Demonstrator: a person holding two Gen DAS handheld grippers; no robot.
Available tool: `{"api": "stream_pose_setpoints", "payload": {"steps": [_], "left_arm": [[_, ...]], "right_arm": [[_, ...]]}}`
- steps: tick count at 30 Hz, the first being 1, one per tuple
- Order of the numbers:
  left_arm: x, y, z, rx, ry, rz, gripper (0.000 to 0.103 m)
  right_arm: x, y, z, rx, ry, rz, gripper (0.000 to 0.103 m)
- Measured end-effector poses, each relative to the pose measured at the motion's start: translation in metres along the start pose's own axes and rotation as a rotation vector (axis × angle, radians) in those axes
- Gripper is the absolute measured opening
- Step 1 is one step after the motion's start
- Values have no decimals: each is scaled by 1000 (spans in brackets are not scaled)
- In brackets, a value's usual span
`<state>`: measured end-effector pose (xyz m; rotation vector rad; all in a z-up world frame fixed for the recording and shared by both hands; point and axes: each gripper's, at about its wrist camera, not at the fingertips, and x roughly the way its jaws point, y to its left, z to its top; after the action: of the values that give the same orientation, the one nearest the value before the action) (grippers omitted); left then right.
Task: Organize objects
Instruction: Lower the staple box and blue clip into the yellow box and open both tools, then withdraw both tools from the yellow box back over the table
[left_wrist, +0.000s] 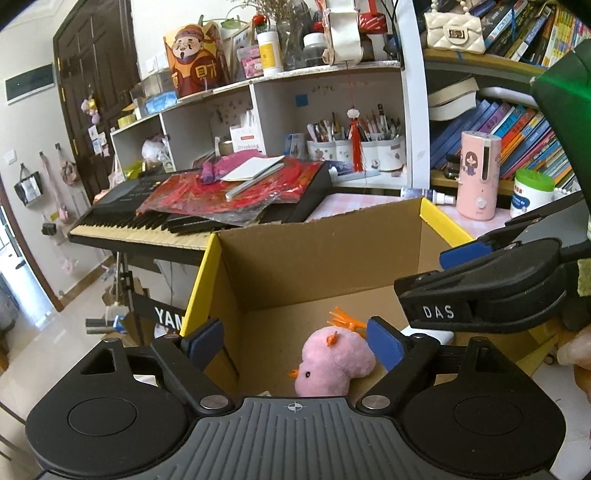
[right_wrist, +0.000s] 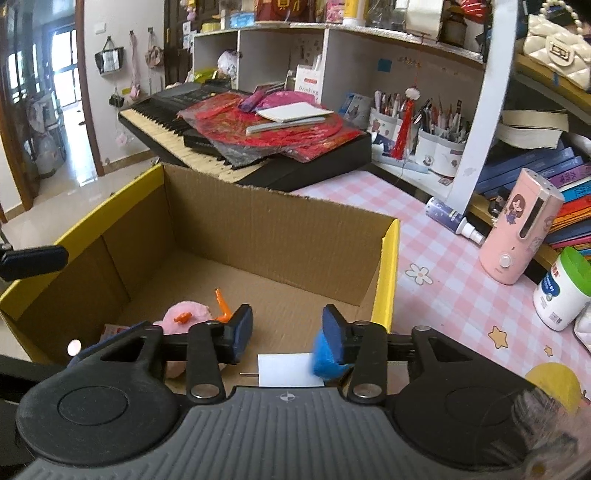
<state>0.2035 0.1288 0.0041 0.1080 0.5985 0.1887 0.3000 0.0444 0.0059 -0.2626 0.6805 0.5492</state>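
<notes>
Step in hand: sorting loose items into the cardboard box (right_wrist: 280, 236); judged to be the release stage for both hands.
Box: open-topped, yellow-edged, standing on the pink checked bench (right_wrist: 454, 266) in front of a keyboard (right_wrist: 229, 147).
Left claw (left_wrist: 295, 347): jaws stand wide apart and empty, held above the box interior.
Pink plush chick (left_wrist: 332, 365): lies on the box floor, below and between the left pads without touching them; orange comb and beak visible. Judged already deposited.
Right claw (right_wrist: 288, 332): jaws parted, pads not pressing on anything.
Blue fluffy item (right_wrist: 327, 358): blurred, just below the right-hand pad of the right claw; whether it touches the pad cannot be told. Judged to be dropping free into the box.
White card (right_wrist: 291, 369): lies flat on the box floor beneath the right claw.
Yellow round item (right_wrist: 554, 384): rests on the bench outside the box, near the right claw's housing; kind not determinable.
Other bench items: pink canister (right_wrist: 521, 236) and green-lidded tub (right_wrist: 561, 291), well apart from the box.
Next move calls for: lifting both claws clear of the box walls, then swinging the right claw towards the yellow item, jaws widened enough to span it.
Risk: a claw catching the box rim on withdrawal and shifting the box.
</notes>
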Motion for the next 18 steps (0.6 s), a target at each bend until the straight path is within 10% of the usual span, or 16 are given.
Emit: {"api": "stream_pose_setpoints", "payload": {"steps": [18], "left_arm": [[-39,13,-4,-72,-67,42,96]], "right_arm": [[-61,-2,-6,72,-131,-70,61]]}}
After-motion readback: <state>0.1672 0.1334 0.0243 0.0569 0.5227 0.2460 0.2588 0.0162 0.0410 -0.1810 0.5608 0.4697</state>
